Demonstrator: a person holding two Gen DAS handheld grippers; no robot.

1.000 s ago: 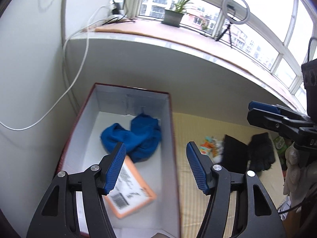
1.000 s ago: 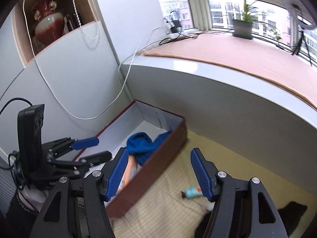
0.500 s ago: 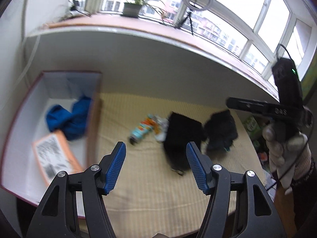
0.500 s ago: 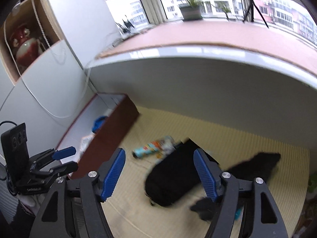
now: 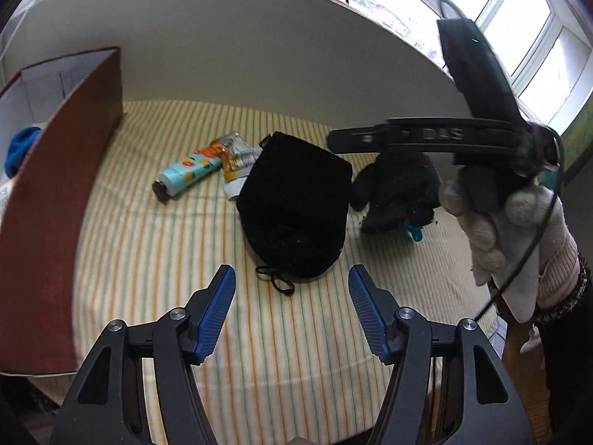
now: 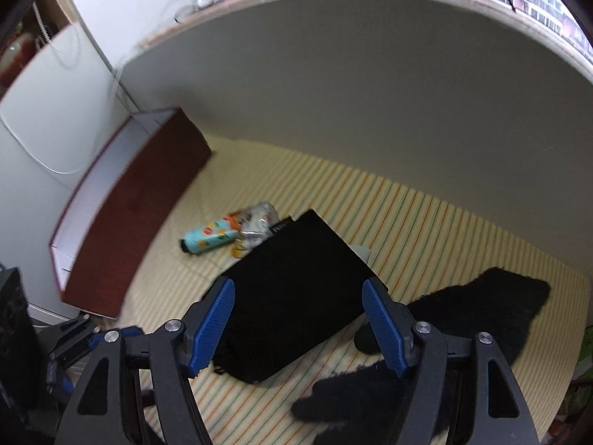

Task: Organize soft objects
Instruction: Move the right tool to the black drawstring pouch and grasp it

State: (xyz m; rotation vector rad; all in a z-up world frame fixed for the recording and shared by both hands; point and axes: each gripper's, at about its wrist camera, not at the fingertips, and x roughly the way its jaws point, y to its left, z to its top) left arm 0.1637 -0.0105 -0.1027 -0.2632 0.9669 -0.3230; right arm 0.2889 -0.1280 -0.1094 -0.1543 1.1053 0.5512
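Note:
A black drawstring pouch [image 5: 296,207] lies on the striped mat; it also shows in the right wrist view [image 6: 296,296]. Black fuzzy gloves [image 5: 396,189] lie to its right and show in the right wrist view [image 6: 481,311] too. My left gripper [image 5: 291,311] is open and empty, just in front of the pouch. My right gripper [image 6: 298,326] is open and empty, above the pouch's near end. A blue cloth [image 5: 18,148] lies inside the red-brown box [image 5: 55,193] at the left.
A light blue tube [image 5: 189,174] and a crinkled snack packet [image 5: 237,155] lie beside the pouch. The box [image 6: 126,222] stands at the mat's left edge. A white wall under the window sill bounds the far side.
Both grippers have swung right from the box to the mat and come lower over the black pouch and gloves. Both stayed open and empty.

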